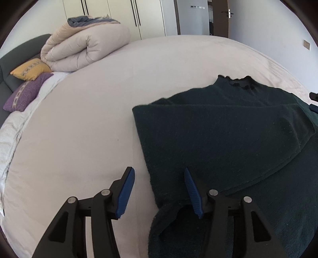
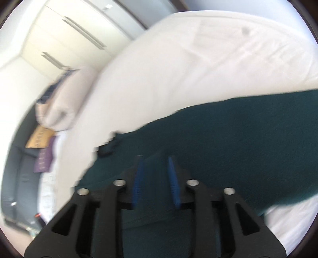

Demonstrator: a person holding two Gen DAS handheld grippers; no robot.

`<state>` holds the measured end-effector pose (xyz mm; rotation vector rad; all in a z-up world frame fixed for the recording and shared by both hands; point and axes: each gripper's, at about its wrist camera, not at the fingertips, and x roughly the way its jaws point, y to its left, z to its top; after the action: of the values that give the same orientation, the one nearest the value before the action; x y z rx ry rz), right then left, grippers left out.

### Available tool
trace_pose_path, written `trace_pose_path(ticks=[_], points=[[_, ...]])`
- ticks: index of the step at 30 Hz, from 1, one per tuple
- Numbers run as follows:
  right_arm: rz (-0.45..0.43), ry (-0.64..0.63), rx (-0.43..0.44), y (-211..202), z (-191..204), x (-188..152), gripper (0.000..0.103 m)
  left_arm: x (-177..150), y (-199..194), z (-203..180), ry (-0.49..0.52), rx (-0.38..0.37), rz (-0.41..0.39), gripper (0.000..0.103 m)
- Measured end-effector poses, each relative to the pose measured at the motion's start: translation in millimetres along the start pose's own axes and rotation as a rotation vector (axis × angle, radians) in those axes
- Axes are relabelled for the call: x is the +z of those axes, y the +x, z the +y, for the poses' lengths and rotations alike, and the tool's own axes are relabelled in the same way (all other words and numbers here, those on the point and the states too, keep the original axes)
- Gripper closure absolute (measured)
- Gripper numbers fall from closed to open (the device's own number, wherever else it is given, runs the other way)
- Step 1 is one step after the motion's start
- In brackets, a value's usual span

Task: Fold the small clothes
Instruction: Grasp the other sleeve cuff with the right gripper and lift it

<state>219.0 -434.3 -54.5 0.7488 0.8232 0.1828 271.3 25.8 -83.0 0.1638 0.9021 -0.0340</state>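
Observation:
A dark green knit sweater (image 1: 228, 127) lies on the white bed sheet (image 1: 89, 119), collar toward the far side, with one side folded over the body. My left gripper (image 1: 158, 174) is open above the sweater's near left edge, its blue pads on either side of that edge. In the blurred right wrist view, my right gripper (image 2: 155, 164) hangs over the sweater (image 2: 238, 142). Its blue pads (image 2: 172, 176) stand a small gap apart with green fabric seen between them. Whether it holds the fabric is unclear.
A rolled beige duvet (image 1: 85, 47) sits at the far left of the bed, with a yellow cushion (image 1: 29, 69) and a purple cushion (image 1: 25, 93) by the dark headboard. White wardrobe doors (image 1: 119, 15) and a door stand behind the bed.

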Motion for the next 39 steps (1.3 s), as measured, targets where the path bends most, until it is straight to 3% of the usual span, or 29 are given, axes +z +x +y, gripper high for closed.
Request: trace_pose_path(ticks=[1, 4, 5, 6, 8, 11, 13, 14, 16, 17, 18, 23, 25, 27, 33, 39], points=[[0.024, -0.022, 0.029, 5.8, 7.8, -5.4, 0.057, 0.7, -1.2, -4.4, 0.011, -0.002, -0.007, 0.048], [0.157, -0.038, 0.111, 42.1, 22.6, -25.2, 0.057, -0.5, 9.2, -11.7, 0.038, -0.006, 0.03, 0.048], [0.199, -0.007, 0.106, 57.0, 16.9, -30.0, 0.057, -1.2, 12.7, -8.2, 0.018, -0.02, 0.037, 0.043], [0.206, 0.016, 0.099, 64.4, 9.6, -32.2, 0.057, -1.9, 15.4, -2.5, -0.01, -0.028, 0.042, 0.033], [0.16, 0.09, 0.156, 63.7, -14.4, -30.7, 0.067, -2.3, 21.4, 13.5, -0.087, -0.058, 0.061, 0.023], [0.038, 0.197, 0.125, 31.0, -49.0, -20.3, 0.07, -2.2, 20.8, 23.7, -0.133, -0.09, 0.068, 0.021], [-0.066, 0.253, 0.033, -6.9, -70.6, -13.6, 0.061, -2.0, 11.8, 25.4, -0.157, -0.097, 0.056, 0.022], [-0.129, 0.279, 0.032, -31.3, -83.0, -12.5, 0.06, -2.6, 4.1, 25.4, -0.179, -0.117, 0.038, 0.022], [-0.254, 0.333, 0.017, -83.8, -109.1, -16.9, 0.042, -2.4, -10.4, 22.6, -0.2, -0.167, 0.001, 0.022], [-0.296, 0.353, 0.001, -102.8, -119.5, -19.7, 0.039, -2.1, -18.7, 18.4, -0.201, -0.19, -0.014, 0.022], [-0.361, 0.391, -0.014, -134.0, -140.1, -26.8, 0.036, -2.3, -25.3, 14.2, -0.202, -0.217, -0.023, 0.022], [-0.497, 0.638, -0.047, -221.2, -236.3, -59.3, 0.036, -5.5, -45.1, -1.2, -0.245, -0.35, -0.01, 0.02], [-0.55, 0.733, -0.006, -244.6, -270.6, -76.5, 0.037, -7.1, -46.9, -8.2, -0.272, -0.398, 0.006, 0.016], [-0.57, 0.753, 0.058, -254.3, -282.7, -81.3, 0.037, -12.1, -45.1, -15.9, -0.32, -0.467, 0.038, 0.013], [-0.525, 0.739, 0.043, -226.6, -274.7, -62.8, 0.036, -19.5, -46.2, -45.8, -0.352, -0.525, 0.09, 0.013], [-0.549, 0.818, 0.034, -209.1, -281.5, -34.6, 0.039, -19.6, -56.3, -59.0, -0.316, -0.553, 0.099, 0.013]])
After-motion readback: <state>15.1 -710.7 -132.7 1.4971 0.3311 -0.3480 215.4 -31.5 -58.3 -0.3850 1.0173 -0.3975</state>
